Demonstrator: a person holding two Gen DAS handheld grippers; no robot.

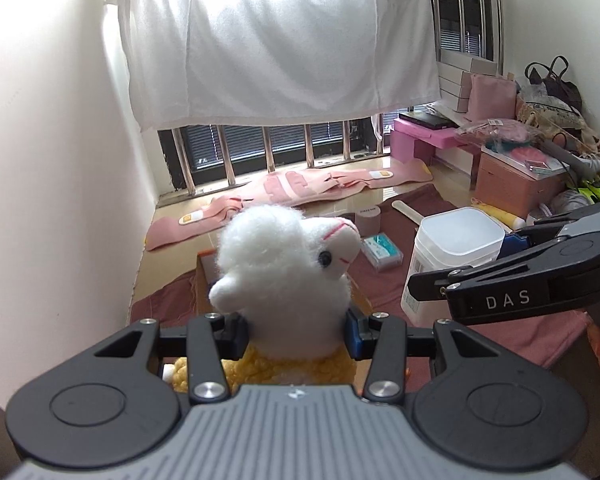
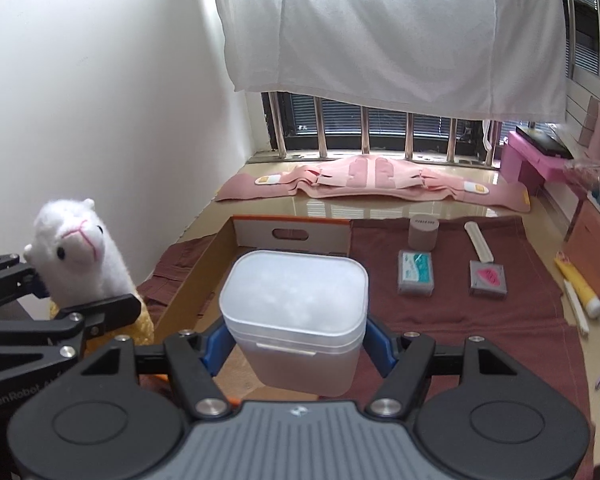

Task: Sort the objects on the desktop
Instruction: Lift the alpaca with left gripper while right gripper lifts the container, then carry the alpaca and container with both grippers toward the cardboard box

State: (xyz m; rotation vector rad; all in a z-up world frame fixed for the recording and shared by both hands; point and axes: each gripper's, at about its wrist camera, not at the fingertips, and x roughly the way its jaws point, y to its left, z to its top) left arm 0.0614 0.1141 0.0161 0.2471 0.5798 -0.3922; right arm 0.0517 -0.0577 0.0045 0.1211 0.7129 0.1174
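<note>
My left gripper [image 1: 296, 336] is shut on a white plush alpaca [image 1: 288, 264] with a yellow body, held upright above the open cardboard box [image 2: 292, 232]. The alpaca also shows at the left of the right wrist view [image 2: 80, 256]. My right gripper [image 2: 296, 344] is shut on a translucent white lidded container [image 2: 296, 308], held over the box's right side. The container shows in the left wrist view [image 1: 456, 248], to the alpaca's right.
On the maroon cloth [image 2: 500, 320] lie two small packets [image 2: 415, 272] [image 2: 488, 278], a grey cylinder [image 2: 423, 233], a flat white stick [image 2: 479, 241] and a yellow tube [image 2: 580, 284]. A pink garment [image 2: 372, 184] lies by the barred window. Pink boxes [image 1: 516, 188] crowd the right.
</note>
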